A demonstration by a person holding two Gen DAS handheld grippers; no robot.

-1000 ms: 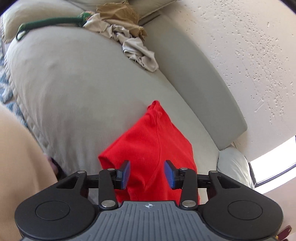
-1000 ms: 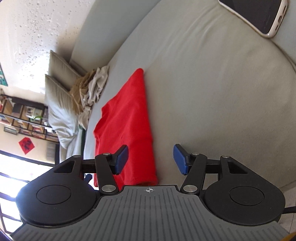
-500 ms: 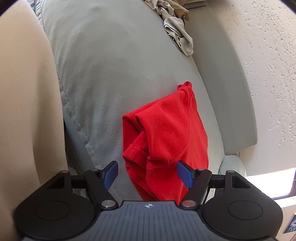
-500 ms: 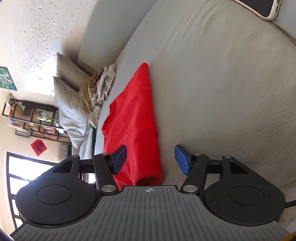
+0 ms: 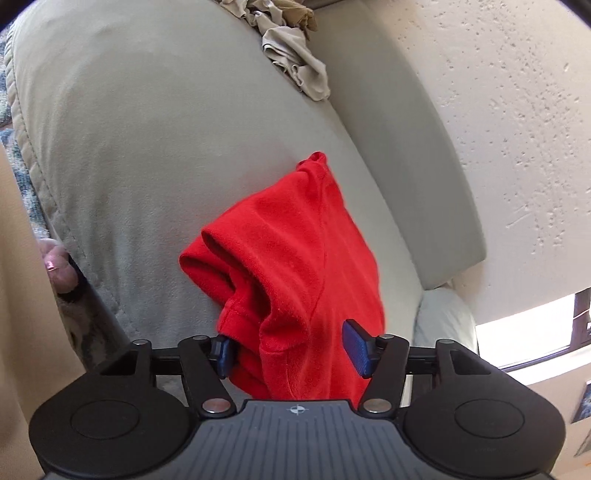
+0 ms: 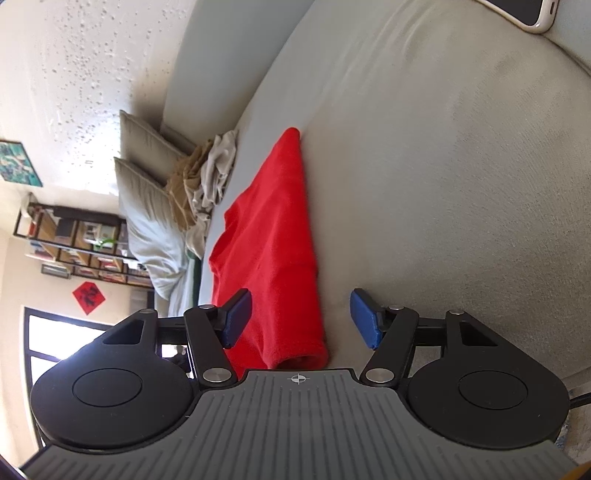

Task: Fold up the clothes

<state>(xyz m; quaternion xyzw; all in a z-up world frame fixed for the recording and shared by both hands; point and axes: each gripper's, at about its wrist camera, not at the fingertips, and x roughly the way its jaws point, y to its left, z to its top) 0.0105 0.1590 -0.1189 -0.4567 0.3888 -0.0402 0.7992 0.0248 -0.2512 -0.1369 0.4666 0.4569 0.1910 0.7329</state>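
Shirt (image 5: 291, 266): red, lying folded into a long narrow shape on the sofa seat (image 5: 140, 155), its near end bunching between the left gripper's blue pads; seen again from the right wrist (image 6: 273, 258) as a strip tapering toward the far end.
Left gripper (image 5: 291, 350): jaws standing spread, straddling the shirt's near end; the left pad (image 5: 223, 354) is touching or half hiding behind the red cloth, the right pad (image 5: 356, 347) is showing in front of it; whether cloth is being pinched I cannot tell, though the gap is looking wide.
Right gripper (image 6: 303, 317): jaws standing spread and gripping nothing; the left pad (image 6: 236, 317) is sitting over the shirt's near left edge, the right pad (image 6: 364, 323) is hovering over bare seat just right of the shirt.
Open hem (image 6: 303, 360): a rolled, tube-like end facing the right wrist camera, lying just ahead of the gripper body.
Pile (image 5: 291, 48): beige and tan clothes lying crumpled at the far end of the seat, well apart from the shirt; also showing in the right wrist view (image 6: 207, 181), leaning against the cushions (image 6: 144, 177).
Phone (image 6: 524, 14): lying at the far right, well apart from the shirt.
Backrest (image 5: 399, 155): running along the right of the shirt, under the wall (image 5: 498, 110).
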